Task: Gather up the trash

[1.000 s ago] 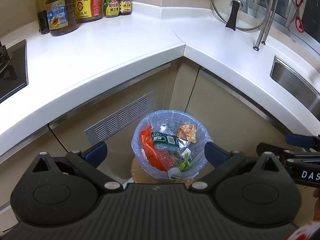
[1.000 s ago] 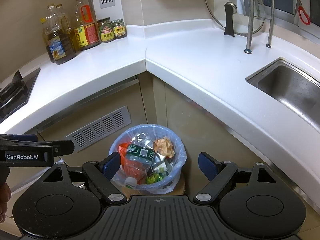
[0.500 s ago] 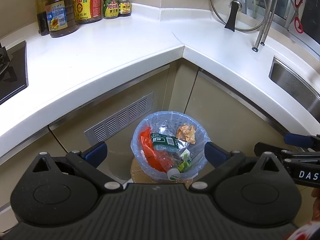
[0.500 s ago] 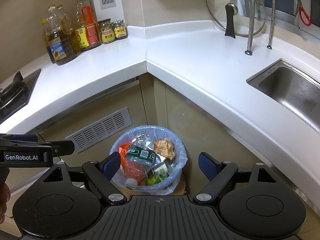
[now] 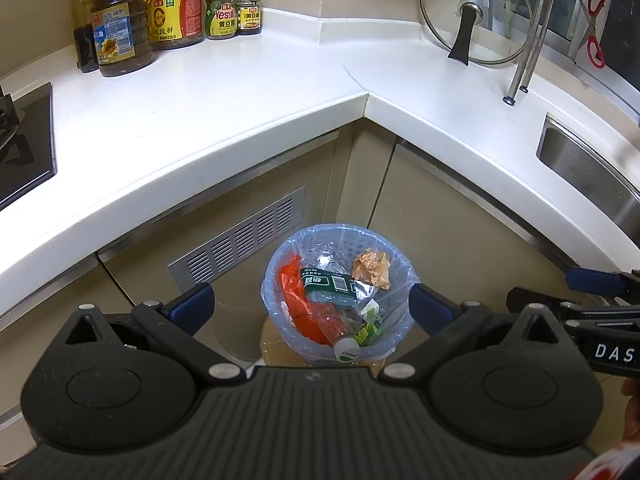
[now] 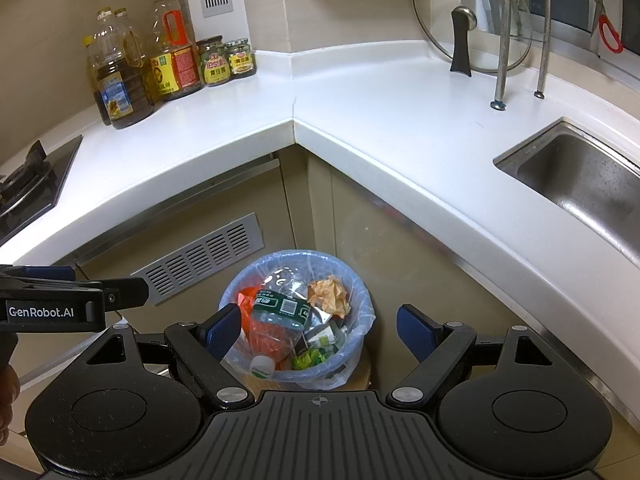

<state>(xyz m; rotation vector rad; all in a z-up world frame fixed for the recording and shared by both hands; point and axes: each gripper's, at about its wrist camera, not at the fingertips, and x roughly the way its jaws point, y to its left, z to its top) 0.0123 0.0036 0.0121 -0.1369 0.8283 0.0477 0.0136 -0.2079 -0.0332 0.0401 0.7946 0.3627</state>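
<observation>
A blue-lined trash bin [image 5: 400,264] [image 6: 362,292] stands on the floor in the cabinet corner. It holds a crushed plastic bottle [image 5: 330,285] [image 6: 280,306] with a green label, an orange plastic wrapper [image 5: 304,312], a crumpled brown paper ball [image 5: 372,268] [image 6: 330,296] and green scraps [image 6: 308,359]. My left gripper [image 5: 312,306] hovers above the bin, open, with nothing between its blue pads. My right gripper [image 6: 320,330] is likewise open and empty over the bin. Each gripper shows at the edge of the other's view.
A white L-shaped countertop [image 5: 240,92] wraps the corner. Oil bottles and jars [image 5: 168,12] stand at the back left, a hob [image 5: 20,140] at left. A glass lid [image 5: 476,16] leans at the back right, beside a steel sink [image 6: 580,184]. A vent grille [image 5: 240,240] is in the cabinet front.
</observation>
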